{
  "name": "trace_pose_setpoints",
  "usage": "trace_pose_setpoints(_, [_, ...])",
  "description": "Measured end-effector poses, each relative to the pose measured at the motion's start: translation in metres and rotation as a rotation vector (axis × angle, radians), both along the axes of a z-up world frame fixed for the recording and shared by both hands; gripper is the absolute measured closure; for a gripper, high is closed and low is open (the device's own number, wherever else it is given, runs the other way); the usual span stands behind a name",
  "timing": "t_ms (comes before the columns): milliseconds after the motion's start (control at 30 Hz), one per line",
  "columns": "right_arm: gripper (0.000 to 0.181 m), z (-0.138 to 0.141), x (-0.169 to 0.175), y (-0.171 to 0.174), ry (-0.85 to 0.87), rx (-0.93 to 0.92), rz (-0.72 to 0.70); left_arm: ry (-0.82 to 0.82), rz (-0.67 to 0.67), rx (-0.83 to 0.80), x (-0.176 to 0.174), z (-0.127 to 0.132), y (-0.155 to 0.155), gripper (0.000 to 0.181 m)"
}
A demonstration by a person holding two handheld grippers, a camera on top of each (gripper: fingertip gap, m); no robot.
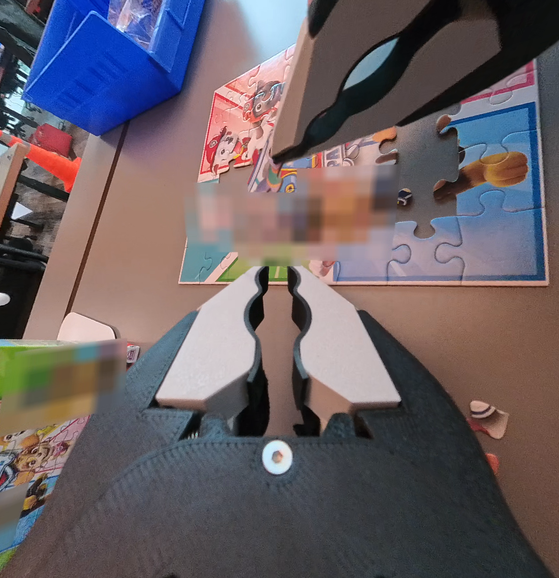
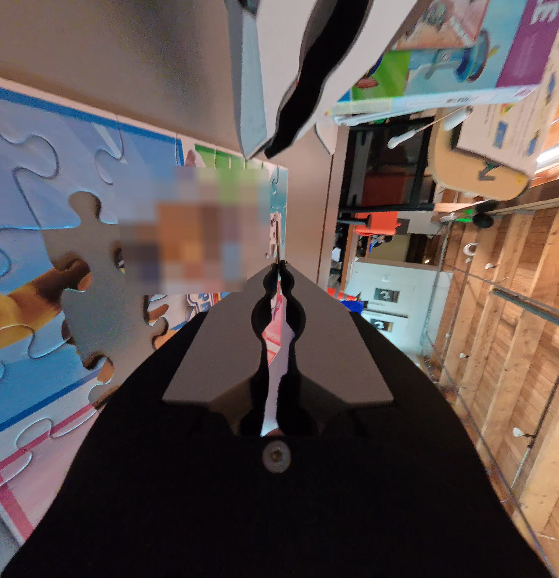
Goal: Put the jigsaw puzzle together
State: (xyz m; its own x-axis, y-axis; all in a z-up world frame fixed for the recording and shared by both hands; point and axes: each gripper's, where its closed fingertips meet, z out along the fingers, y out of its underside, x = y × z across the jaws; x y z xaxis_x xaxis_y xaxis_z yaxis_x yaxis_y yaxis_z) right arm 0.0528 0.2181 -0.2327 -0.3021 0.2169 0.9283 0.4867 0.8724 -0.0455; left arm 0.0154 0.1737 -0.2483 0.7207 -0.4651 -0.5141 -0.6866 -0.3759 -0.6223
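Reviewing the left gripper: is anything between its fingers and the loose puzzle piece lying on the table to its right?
Nothing visible. The left gripper is empty and points at the assembled puzzle. The loose piece lies off to the side, with only bare table between them.

Your jigsaw puzzle [image 1: 497, 250] shows blue sky beside a red-and-white cartoon corner; left of it sits a plain blue bin [image 1: 96, 75].
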Motion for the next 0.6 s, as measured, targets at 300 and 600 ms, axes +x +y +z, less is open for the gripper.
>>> trace_pose_setpoints(300, [0.181, -0.016, 0.0, 0.025, -0.068, -0.1, -0.142, -0.029, -0.013, -0.092, 0.007, -0.019, -0.001, 0.165])
trace_pose_setpoints(600, [0.181, -0.026, -0.022, 0.019, -0.115, -0.19, -0.192, -0.071, -0.013, -0.119, 0.007, -0.023, -0.002, 0.168])
